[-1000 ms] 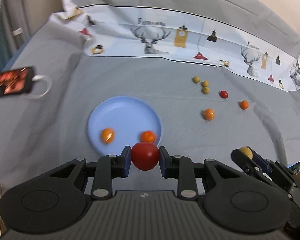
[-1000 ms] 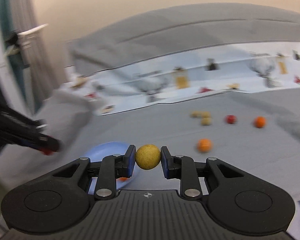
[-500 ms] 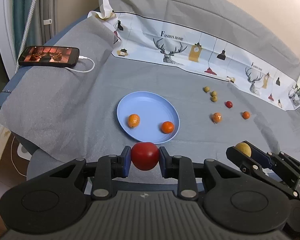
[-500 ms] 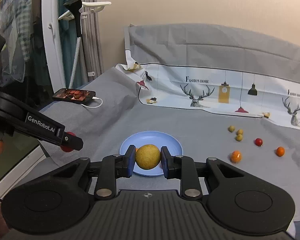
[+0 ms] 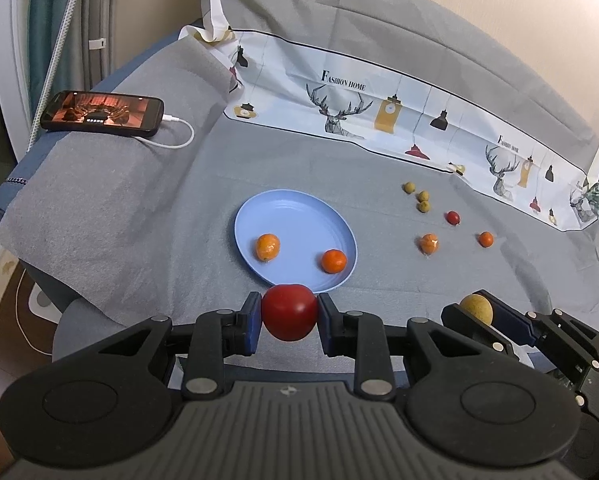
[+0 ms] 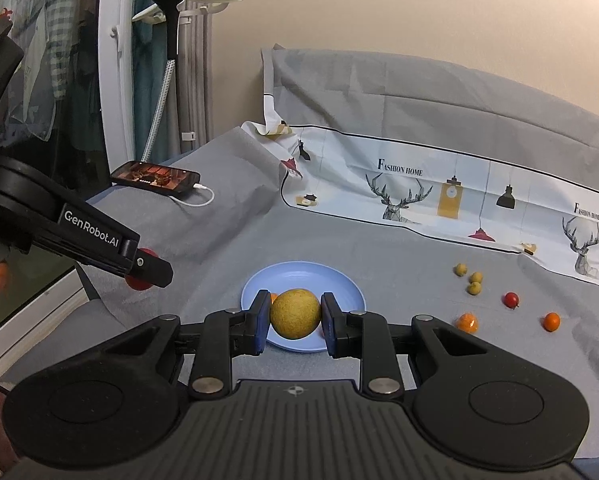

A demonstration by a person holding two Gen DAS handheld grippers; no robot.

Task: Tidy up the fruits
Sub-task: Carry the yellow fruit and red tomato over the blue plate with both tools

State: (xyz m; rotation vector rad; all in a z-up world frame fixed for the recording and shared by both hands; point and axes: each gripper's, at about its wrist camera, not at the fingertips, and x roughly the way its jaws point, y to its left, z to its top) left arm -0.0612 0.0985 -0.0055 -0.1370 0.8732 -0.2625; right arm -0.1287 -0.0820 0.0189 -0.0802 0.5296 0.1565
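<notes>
My left hand-held gripper (image 5: 289,312), clamped on a red fruit (image 5: 289,311), sits just short of the blue plate (image 5: 259,208); the right hand-held gripper (image 6: 295,314), clamped on a yellow fruit (image 6: 295,313), is farther off.

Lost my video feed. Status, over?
Left gripper shut on red tomato. Right gripper shut on yellow-green round fruit. Blue plate holds two oranges. Path unobstructed.
</notes>
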